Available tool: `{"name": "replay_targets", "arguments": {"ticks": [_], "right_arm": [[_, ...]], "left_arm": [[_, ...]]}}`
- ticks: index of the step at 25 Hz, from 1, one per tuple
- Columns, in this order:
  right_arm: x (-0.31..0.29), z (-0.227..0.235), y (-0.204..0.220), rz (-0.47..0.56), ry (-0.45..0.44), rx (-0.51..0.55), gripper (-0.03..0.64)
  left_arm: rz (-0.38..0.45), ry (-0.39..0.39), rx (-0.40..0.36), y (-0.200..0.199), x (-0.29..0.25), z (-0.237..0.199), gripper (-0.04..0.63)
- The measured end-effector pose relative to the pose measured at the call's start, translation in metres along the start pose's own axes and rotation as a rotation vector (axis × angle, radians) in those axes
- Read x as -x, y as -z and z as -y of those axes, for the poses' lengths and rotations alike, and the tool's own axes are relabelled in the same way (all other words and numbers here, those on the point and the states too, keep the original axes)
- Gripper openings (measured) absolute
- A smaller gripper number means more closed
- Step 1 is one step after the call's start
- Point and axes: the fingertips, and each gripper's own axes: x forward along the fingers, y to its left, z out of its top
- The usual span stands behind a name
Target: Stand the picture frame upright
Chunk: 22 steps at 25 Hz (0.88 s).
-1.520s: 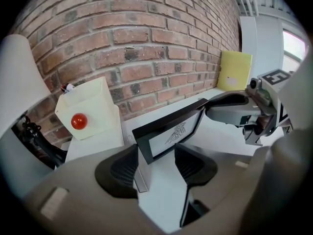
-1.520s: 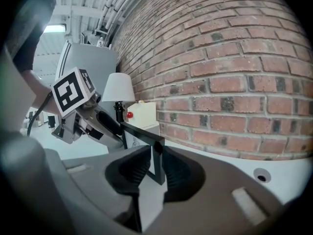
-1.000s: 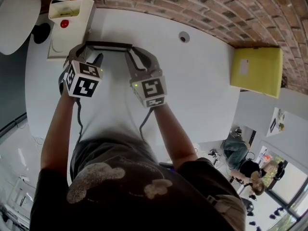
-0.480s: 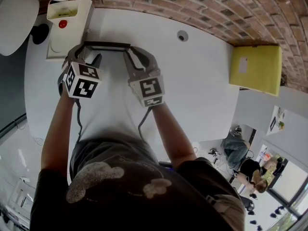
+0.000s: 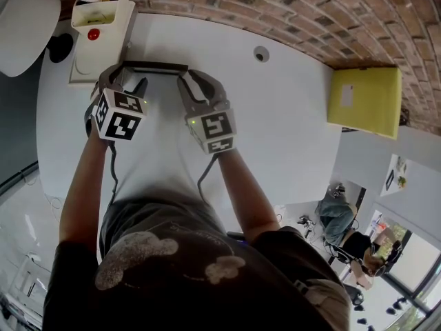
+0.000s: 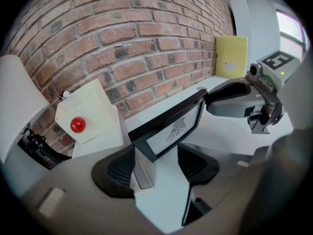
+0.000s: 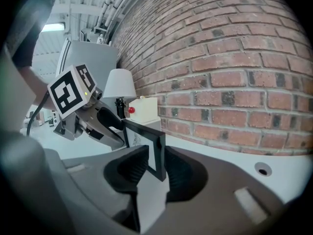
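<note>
- While a person holds a claw in each hand, the picture frame (image 5: 155,66) stands up on its edge on the white counter (image 5: 289,129), close to the brick wall (image 5: 275,12).
- The frame is black, with a white picture and a small dark drawing in it.
- The left claw (image 6: 155,164) is wide open. The left end of the frame sits between its two jaws, and neither pad touches it.
- A thin grey strip runs down from the frame's corner by this claw's left jaw.
- The right claw (image 7: 155,166) is only a little open, and its jaws have just been opening. The right end of the frame stands between them. The pads are very near the frame but do not squeeze it.
- Both claws point toward the wall, one at each end of the frame.
- A white box (image 5: 103,19) with a red ball (image 5: 93,34) on it sits just beside the frame, on the left.
- A white lamp shade (image 5: 24,26) is further left.
- A flat yellow thing (image 5: 365,102) lies well apart, at the far right.
</note>
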Motion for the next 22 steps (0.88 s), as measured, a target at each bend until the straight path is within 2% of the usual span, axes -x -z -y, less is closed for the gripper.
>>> {"name": "replay_targets", "arguments": {"ticks": [12,22], "right_arm": [[0.009,0.008,0.002,-0.014,0.02,-0.011,0.144],[0.043,0.006,-0.038,0.079,0.04,0.043,0.144]], "left_arm": [[0.019,-0.032,0.018,-0.003,0.01,-0.005,0.31],[0.103,-0.083,0.1,-0.009,0.067,-0.01,0.316]]}}
